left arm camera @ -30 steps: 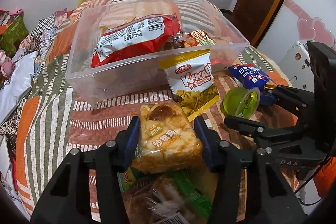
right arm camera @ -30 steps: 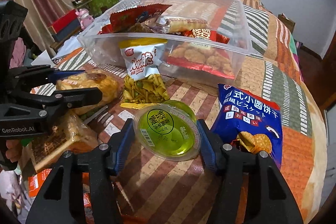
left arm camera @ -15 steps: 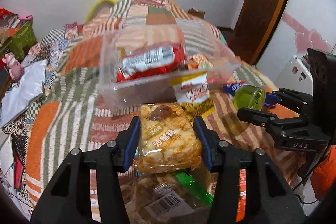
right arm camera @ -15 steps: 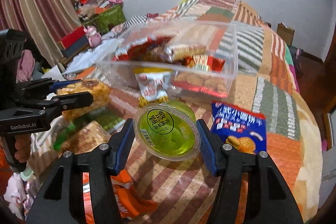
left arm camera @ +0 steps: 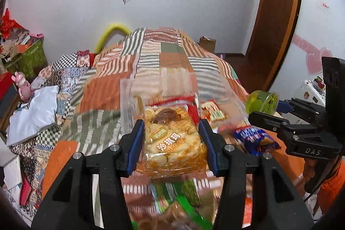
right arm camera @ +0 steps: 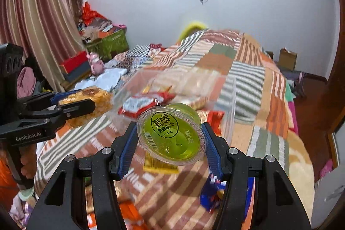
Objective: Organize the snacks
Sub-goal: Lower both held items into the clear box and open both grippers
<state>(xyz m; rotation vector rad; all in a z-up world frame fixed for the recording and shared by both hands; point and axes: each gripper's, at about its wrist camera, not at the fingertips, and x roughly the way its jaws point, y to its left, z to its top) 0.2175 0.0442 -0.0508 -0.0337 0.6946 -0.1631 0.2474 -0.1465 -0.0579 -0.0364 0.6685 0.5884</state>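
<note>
While both snacks hang above the bed, each gripper has one clamped between its blue pads.

The left gripper (left arm camera: 171, 137) is closed on a clear pack of golden sachima cake (left arm camera: 172, 139), and the right gripper (right arm camera: 170, 139) is closed on a green jelly cup (right arm camera: 171, 136) tilted lid-first toward the camera. Beyond them a clear plastic bin (right arm camera: 228, 109) sits on the patchwork bedspread (right arm camera: 248, 61), holding a red chip bag (right arm camera: 143, 104). A blue biscuit bag (left arm camera: 255, 139) and a yellow snack packet (right arm camera: 159, 163) lie near the bin on the bed.
</note>
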